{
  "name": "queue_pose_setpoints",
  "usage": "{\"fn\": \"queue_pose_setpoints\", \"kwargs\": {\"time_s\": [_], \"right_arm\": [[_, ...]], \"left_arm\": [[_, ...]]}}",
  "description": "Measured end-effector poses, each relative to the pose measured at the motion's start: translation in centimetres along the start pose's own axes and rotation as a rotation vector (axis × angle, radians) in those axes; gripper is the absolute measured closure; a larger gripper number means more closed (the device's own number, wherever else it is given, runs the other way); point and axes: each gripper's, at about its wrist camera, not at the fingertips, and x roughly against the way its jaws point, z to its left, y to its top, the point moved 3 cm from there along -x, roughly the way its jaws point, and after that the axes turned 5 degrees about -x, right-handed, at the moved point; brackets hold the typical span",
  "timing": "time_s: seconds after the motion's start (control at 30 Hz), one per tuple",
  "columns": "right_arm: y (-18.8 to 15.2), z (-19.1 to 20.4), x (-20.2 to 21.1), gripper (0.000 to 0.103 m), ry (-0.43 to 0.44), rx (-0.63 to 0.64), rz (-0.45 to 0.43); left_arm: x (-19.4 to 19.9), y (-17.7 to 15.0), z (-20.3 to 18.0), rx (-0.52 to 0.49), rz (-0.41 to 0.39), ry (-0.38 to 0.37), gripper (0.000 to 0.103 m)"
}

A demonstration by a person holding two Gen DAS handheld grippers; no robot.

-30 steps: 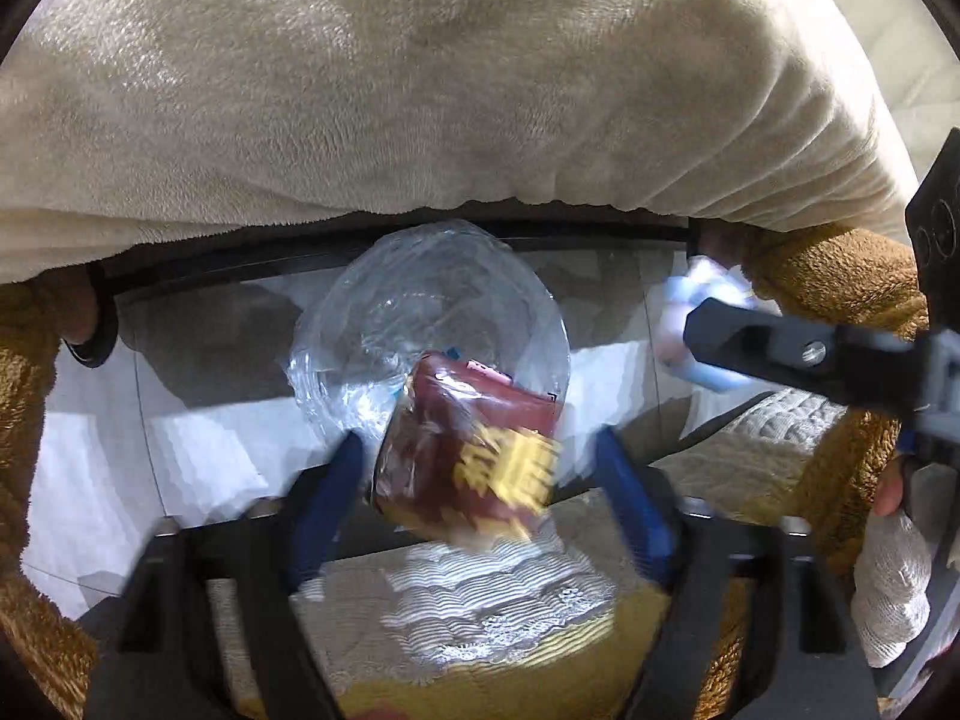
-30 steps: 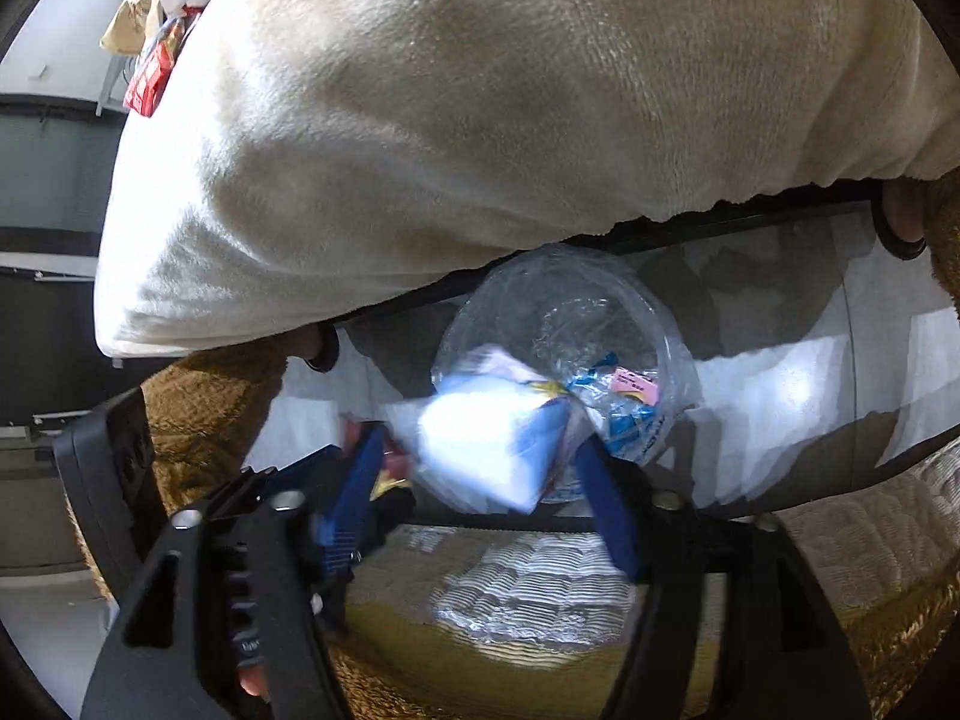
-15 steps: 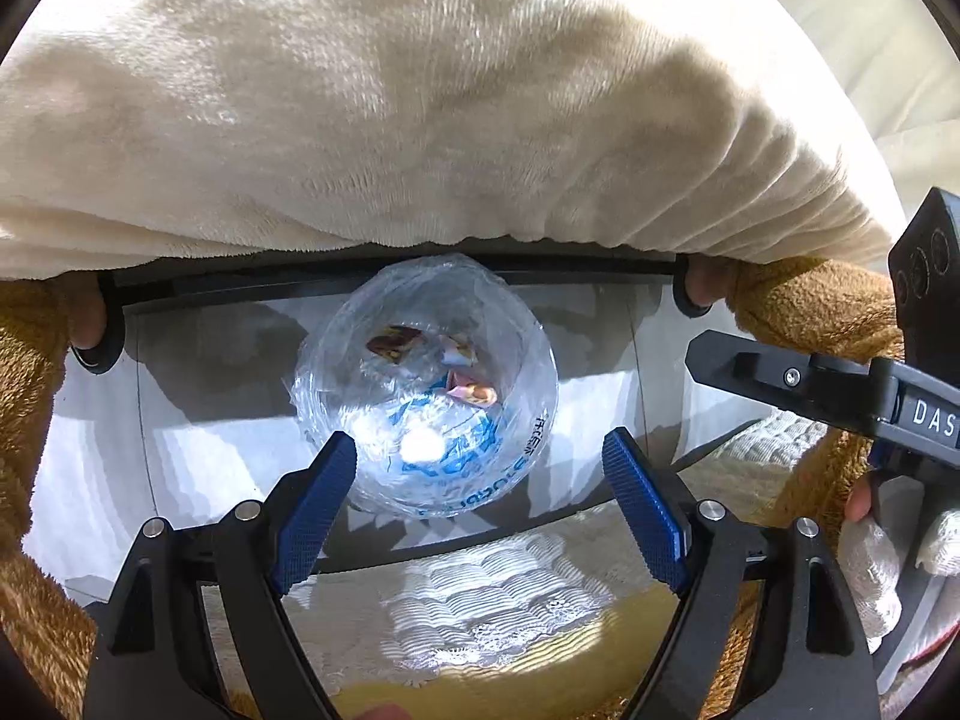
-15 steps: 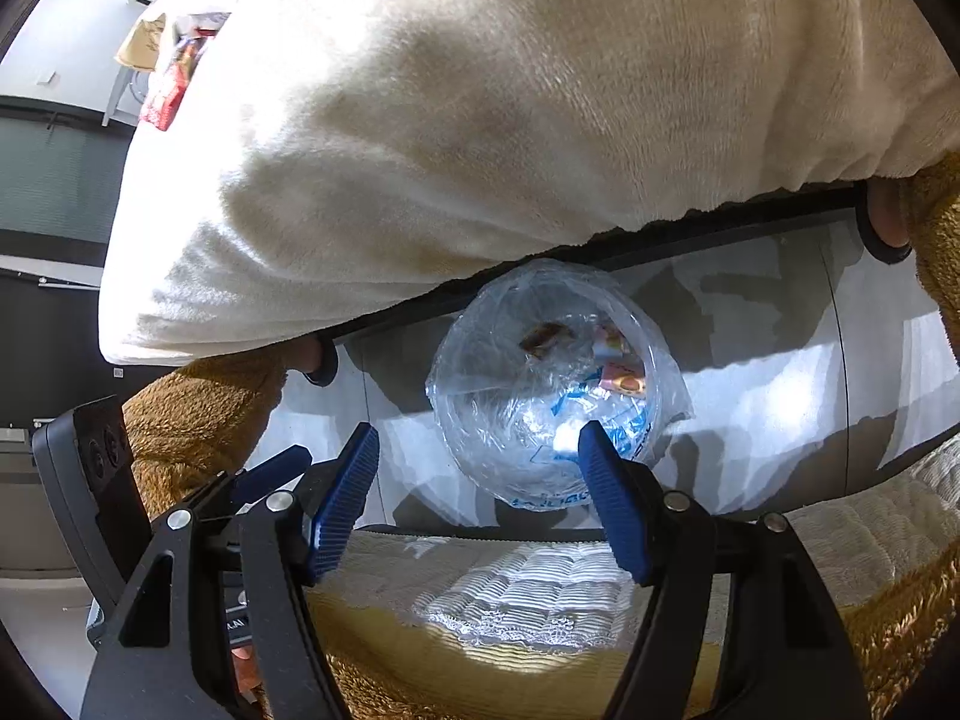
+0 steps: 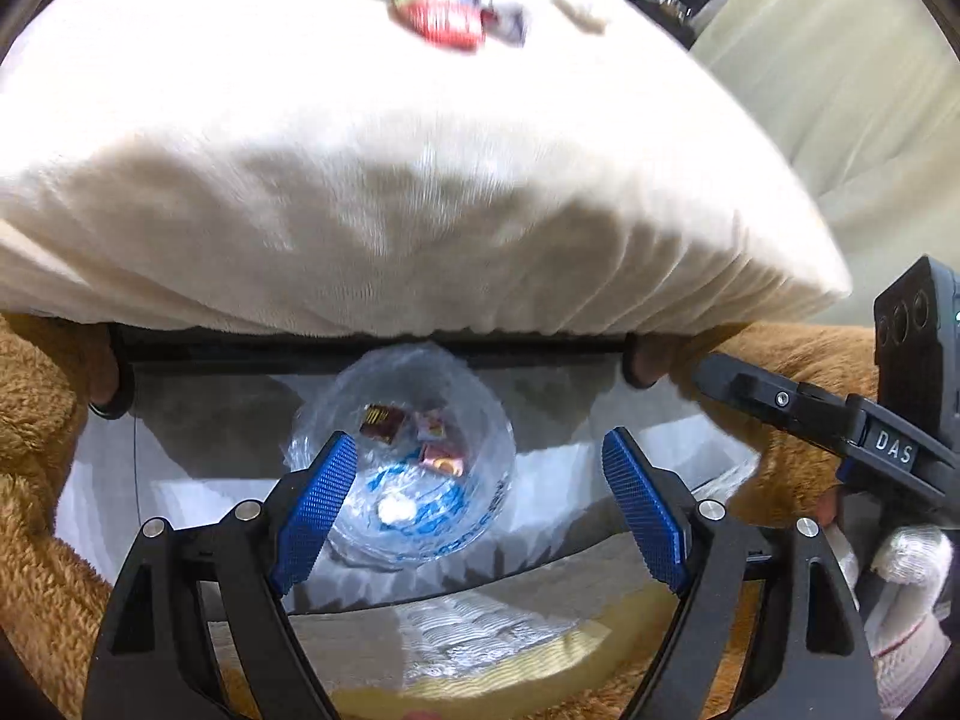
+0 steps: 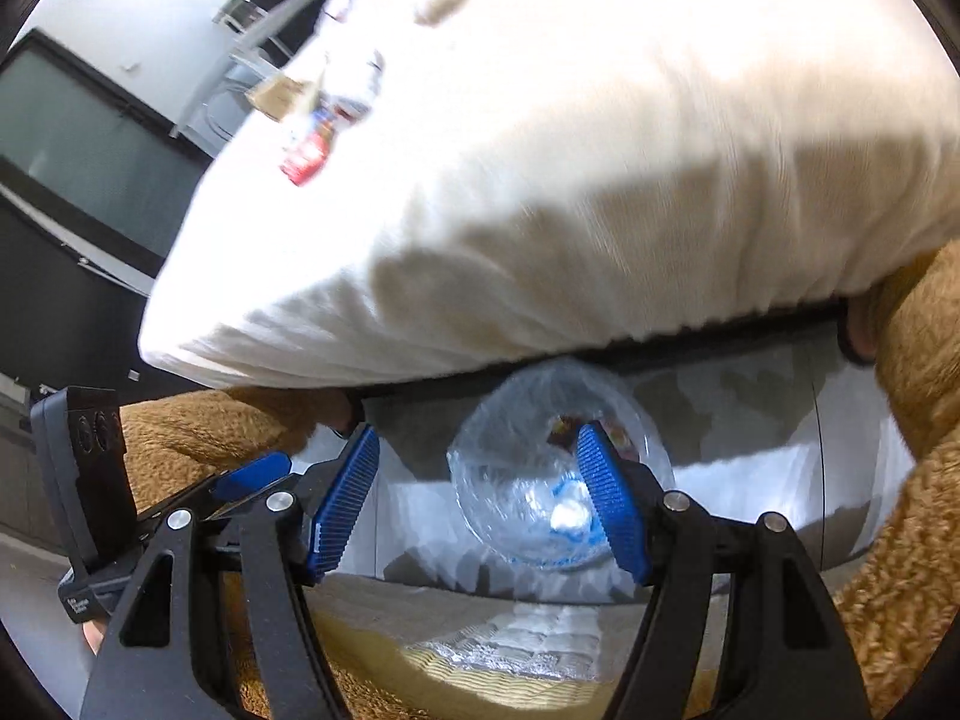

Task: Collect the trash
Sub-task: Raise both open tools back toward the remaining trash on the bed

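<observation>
Bag (image 5: 414, 480): open-mouthed below the blanket (image 5: 390, 180) edge, catching wrappers.
Left gripper (image 5: 480, 504): wide open, empty, above bag.
Right gripper (image 6: 480, 504): partly open, empty, above bag.

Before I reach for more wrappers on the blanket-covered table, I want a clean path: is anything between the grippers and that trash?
Nothing visible blocks it: only bare cream blanket lies between both open grippers and the wrappers at its far edge.

Beyond the fingers, a table draped in a cream plush cloth (image 5: 420, 192), sunlit. Below it, pale glossy floor (image 6: 780, 480). Far left, a dark screen (image 6: 78, 138) against a white wall (image 6: 138, 6).
</observation>
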Motion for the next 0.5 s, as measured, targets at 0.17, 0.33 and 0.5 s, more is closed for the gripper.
{"fn": "queue_pose_setpoints", "kwargs": {"time_s": [0.17,0.33,0.5], "right_arm": [[2.2,2.1,2.4,0.034,-0.024,0.107,-0.097],[5.4,3.7,5.3,0.035,-0.007,0.208,-0.209],[10.0,3.7,6.5,0.034,-0.017,0.283,-0.292]], "left_arm": [[3.2,1.5,0.0,-0.016,-0.119,0.000,0.020],[4.7,4.1,0.4,-0.003,-0.165,-0.036,0.020],[5.2,7.4,1.0,-0.032,-0.201,-0.008,0.020]]}}
